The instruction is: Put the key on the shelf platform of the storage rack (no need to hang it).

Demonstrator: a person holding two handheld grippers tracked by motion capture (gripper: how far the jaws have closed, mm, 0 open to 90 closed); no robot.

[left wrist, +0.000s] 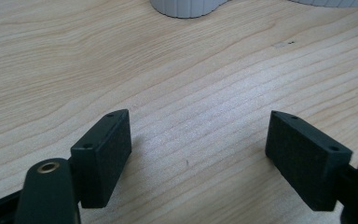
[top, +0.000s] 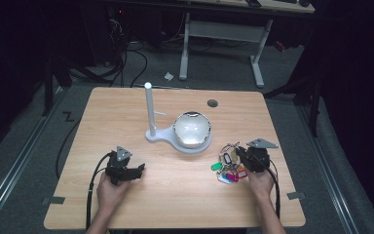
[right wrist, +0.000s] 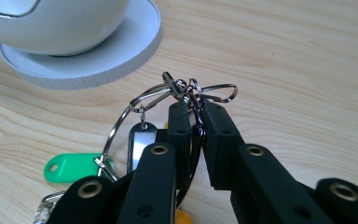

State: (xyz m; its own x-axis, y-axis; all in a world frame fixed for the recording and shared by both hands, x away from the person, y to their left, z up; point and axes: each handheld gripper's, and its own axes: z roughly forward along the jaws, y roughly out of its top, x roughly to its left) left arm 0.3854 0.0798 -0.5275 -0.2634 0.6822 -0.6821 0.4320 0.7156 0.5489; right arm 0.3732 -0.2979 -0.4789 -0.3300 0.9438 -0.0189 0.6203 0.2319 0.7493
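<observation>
A bunch of coloured key tags on a wire ring [top: 229, 165] lies on the wooden table at the right; its metal ring [right wrist: 168, 93] loops out past the jaws, and a green tag [right wrist: 70, 167] and a silver tag [right wrist: 141, 142] hang at the left. My right gripper [top: 241, 153] [right wrist: 196, 112] is shut on the ring's black loop, near its clasp. A white stand [top: 175, 139] with an upright post [top: 149, 109] carries a shiny white bowl [top: 192, 129] [right wrist: 51, 21] at the table's middle. My left gripper [top: 139, 170] [left wrist: 198, 140] rests open over bare wood, with nothing between its jaws.
The stand's round white base [right wrist: 102, 56] sits close beyond the key ring; its other end [left wrist: 186, 7] lies ahead of the left gripper. A round cable hole [top: 212, 103] marks the far side of the table. Desk legs and cables stand on the floor behind.
</observation>
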